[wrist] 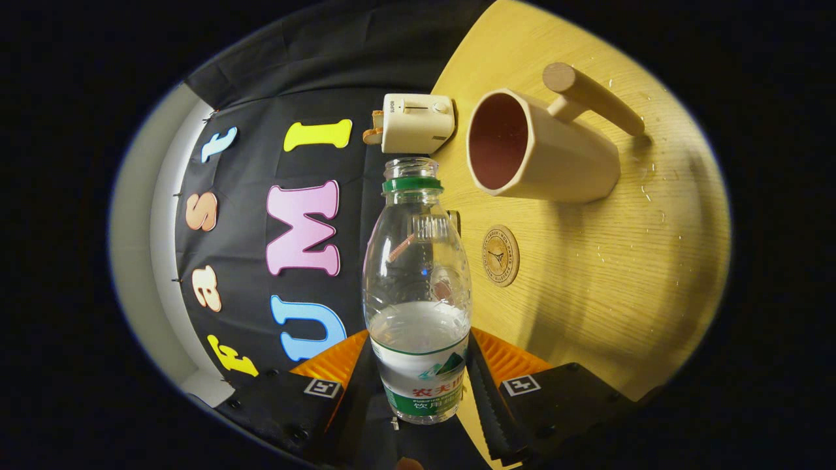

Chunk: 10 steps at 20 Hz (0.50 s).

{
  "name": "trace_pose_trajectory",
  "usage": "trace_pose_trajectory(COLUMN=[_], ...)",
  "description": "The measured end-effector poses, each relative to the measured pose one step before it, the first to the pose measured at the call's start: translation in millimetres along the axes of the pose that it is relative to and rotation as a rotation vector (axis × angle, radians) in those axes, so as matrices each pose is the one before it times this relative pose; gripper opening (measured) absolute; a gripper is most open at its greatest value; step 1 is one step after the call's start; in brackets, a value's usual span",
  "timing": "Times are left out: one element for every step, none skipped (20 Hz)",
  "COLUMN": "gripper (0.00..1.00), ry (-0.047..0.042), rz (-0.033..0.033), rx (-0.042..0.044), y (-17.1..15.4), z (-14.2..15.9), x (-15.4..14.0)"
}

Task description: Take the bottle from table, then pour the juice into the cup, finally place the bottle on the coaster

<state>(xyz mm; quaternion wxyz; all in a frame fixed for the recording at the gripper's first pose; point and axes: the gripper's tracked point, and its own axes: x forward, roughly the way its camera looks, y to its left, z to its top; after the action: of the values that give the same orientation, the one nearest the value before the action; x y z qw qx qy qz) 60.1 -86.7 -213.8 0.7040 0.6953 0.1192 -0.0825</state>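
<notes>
A clear plastic bottle (pixel 418 287) with a green neck ring and no cap sits between my fingers, my gripper (pixel 418 385) shut on its labelled lower part. It holds clear liquid up to just above the label. The whole view is rolled, so the wooden table (pixel 607 274) stands on edge to the bottle's right. Beyond the bottle's mouth and to its right is a beige cup (pixel 542 150) with a long wooden handle, its dark red inside facing me. A round wooden coaster (pixel 501 256) lies on the table close beside the bottle's shoulder.
A small white toaster (pixel 417 122) with bread in it stands at the table's far end, just beyond the bottle's mouth. Small droplets or specks dot the table around the cup.
</notes>
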Motion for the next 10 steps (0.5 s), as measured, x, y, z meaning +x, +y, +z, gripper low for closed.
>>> trace_pose_trajectory(gripper=[0.74,0.74,0.74,0.74,0.74,0.74,0.74,0.74,0.74,0.74], ry=[0.00119,-0.00126,-0.00042,-0.00011,-0.00071,0.0028,0.00267,0.00338,0.00235,0.00322], rz=[-0.0026,-0.0016,0.00025,-0.00127,-0.00231,-0.00288,-0.00256,-0.00181,-0.00223,-0.00176], rx=[0.02115,0.02106,0.02002,0.01497,0.01117,0.01147,0.01132,0.01014,0.00801,0.00684], y=[-0.69,0.61,0.35,-0.53,-0.22,-0.3,-0.43,0.36,1.06,-1.18], z=[0.34,0.06,0.83,0.08,0.65,0.61,-0.52,0.38,0.23,0.11], x=[0.29,0.46,-0.35,-0.02,-0.79,0.82,-0.71,0.37,0.28,-1.05])
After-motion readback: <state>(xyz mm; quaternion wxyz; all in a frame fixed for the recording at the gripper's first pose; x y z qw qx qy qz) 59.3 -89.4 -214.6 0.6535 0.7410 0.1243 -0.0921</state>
